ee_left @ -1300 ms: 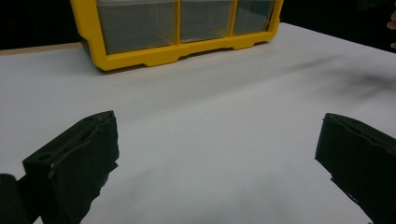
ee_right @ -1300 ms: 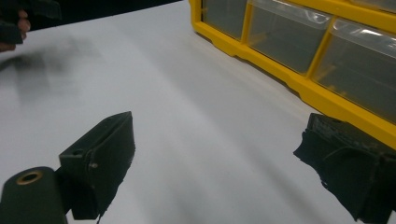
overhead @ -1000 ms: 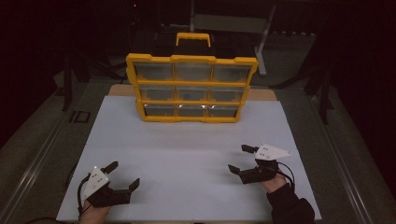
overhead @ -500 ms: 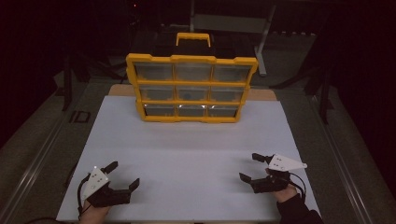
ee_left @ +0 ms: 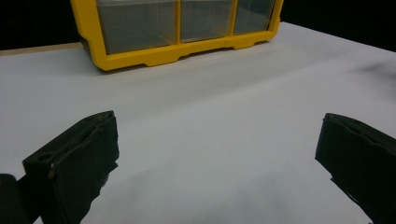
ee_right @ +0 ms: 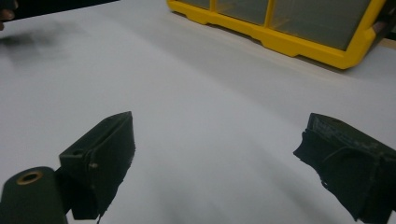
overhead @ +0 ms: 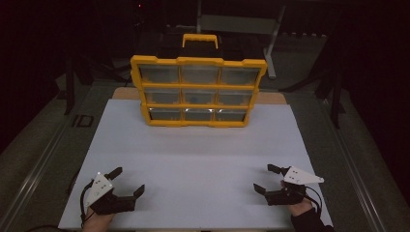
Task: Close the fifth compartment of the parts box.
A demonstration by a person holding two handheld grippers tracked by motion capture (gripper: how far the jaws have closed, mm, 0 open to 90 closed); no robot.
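A yellow organiser case (overhead: 198,92) with a grid of clear-fronted drawers stands upright at the far middle of the white table top (overhead: 193,154); its handle (overhead: 199,39) sticks up on top. My left gripper (overhead: 129,181) rests near the front left corner, jaws wide apart and empty. At the front right, my right gripper (overhead: 265,179) is open too, with nothing between its jaws. In the left gripper view the case's lower drawers (ee_left: 182,28) show far ahead beyond my gripper (ee_left: 219,154). The right gripper view has the case's bottom edge (ee_right: 280,37) at upper right, past my gripper (ee_right: 215,154).
A wooden board edge (overhead: 123,93) shows behind the white sheet. Metal rails (overhead: 38,164) run along both table sides. A dark stand's legs (overhead: 270,48) rise behind the case. Surroundings are dim.
My right gripper has drawn back toward the front edge and a little to the right, still open. The left gripper has stayed put.
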